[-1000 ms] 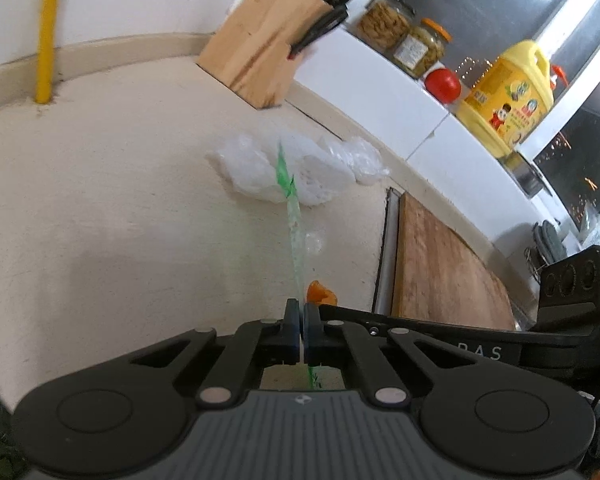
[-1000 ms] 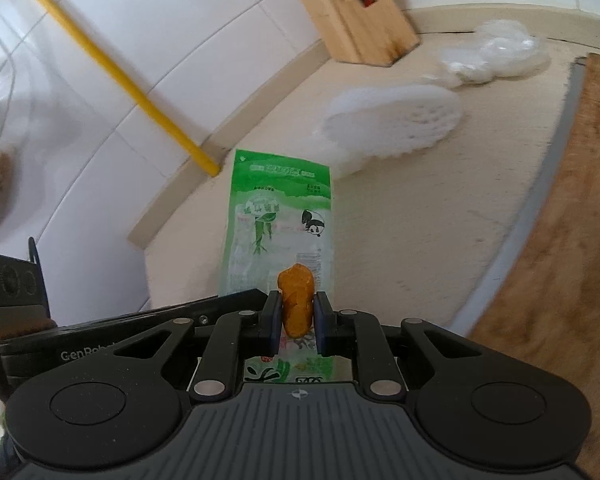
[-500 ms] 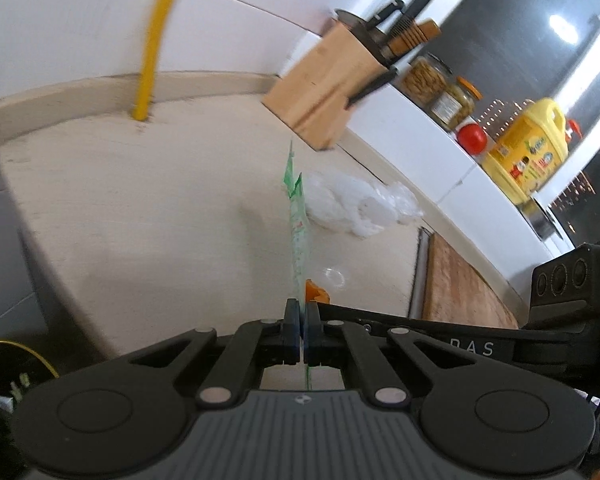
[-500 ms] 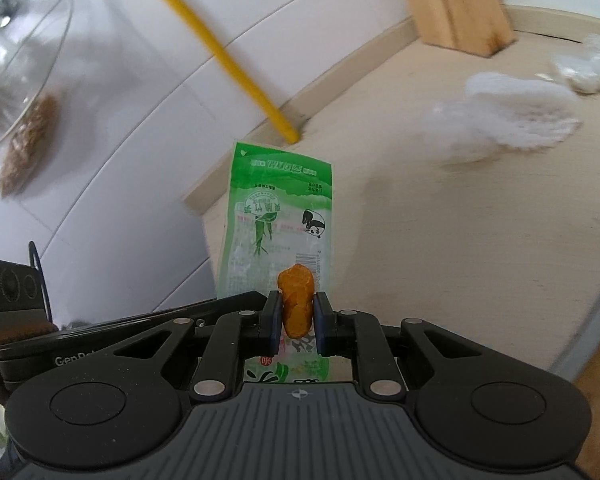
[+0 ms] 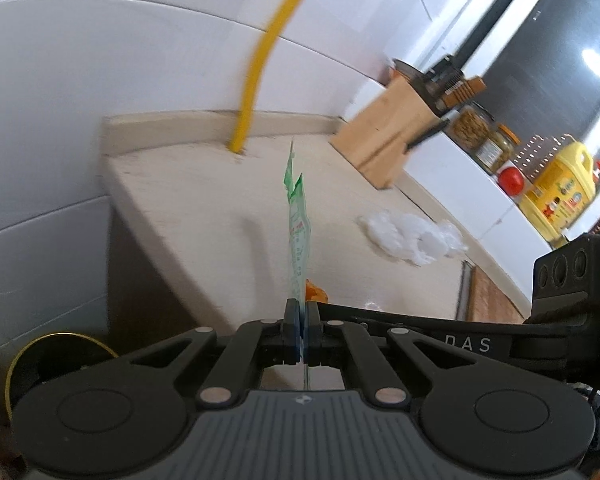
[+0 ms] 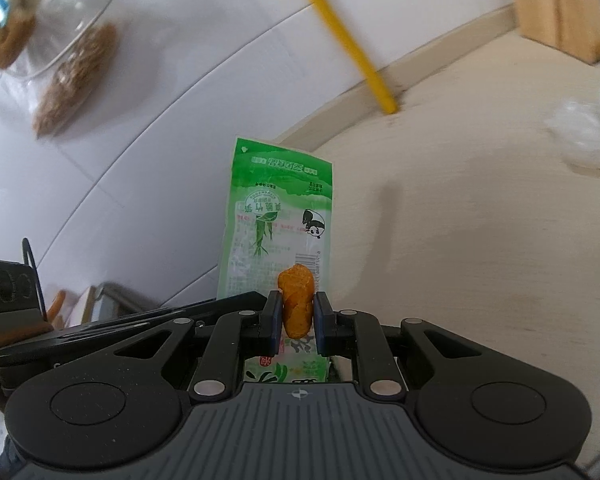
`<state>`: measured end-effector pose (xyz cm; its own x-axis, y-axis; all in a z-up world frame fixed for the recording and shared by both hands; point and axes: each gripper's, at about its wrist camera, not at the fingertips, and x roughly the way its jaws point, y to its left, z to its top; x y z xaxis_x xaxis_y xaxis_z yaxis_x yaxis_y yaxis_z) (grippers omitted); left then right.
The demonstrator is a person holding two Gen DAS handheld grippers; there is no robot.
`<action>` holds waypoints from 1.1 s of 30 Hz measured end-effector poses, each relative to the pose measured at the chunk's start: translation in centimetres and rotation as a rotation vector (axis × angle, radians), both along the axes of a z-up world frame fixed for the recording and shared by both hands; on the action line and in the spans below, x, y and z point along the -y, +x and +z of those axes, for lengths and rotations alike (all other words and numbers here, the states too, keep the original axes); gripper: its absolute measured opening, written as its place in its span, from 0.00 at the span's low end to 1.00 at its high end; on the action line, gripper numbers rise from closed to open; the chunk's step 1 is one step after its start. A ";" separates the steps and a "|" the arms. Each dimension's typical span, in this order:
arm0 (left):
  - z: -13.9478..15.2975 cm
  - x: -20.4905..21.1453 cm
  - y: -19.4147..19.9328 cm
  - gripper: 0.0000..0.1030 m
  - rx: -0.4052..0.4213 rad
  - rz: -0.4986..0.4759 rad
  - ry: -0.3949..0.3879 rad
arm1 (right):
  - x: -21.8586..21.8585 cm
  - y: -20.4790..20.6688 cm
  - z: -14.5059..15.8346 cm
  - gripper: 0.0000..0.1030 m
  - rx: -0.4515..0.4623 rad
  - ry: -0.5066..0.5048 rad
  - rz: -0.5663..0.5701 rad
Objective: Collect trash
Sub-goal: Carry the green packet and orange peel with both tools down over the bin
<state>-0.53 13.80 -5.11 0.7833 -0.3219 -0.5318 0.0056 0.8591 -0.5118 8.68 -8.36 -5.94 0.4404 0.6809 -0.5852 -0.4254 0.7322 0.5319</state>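
Glossy green plastic wrapper (image 6: 278, 216); matt beige countertop (image 5: 220, 208); pale wood knife block (image 5: 384, 140); glossy white wall tiles (image 6: 160, 100)

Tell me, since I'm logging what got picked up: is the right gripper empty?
No, the right gripper has its jaws closed on an orange peel scrap.

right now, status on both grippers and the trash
Left gripper shut on green wrapper. Right gripper shut on orange scrap. White plastic wad on the counter. Nothing blocking.
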 end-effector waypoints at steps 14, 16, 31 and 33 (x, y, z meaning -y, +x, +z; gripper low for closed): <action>-1.0 -5.2 -5.1 0.00 -0.014 0.144 0.014 | -7.8 -1.0 -0.2 0.21 -0.005 -0.027 0.155; -1.1 -5.6 -5.6 0.00 -0.016 0.152 0.020 | -8.7 -1.3 -0.3 0.21 -0.006 -0.031 0.166; -1.7 -8.1 -8.1 0.00 -0.014 0.177 0.054 | -12.3 -3.0 -0.6 0.21 0.001 -0.056 0.190; -2.0 -8.4 -8.2 0.00 -0.023 0.178 0.055 | -12.7 -3.2 -0.8 0.21 -0.002 -0.066 0.190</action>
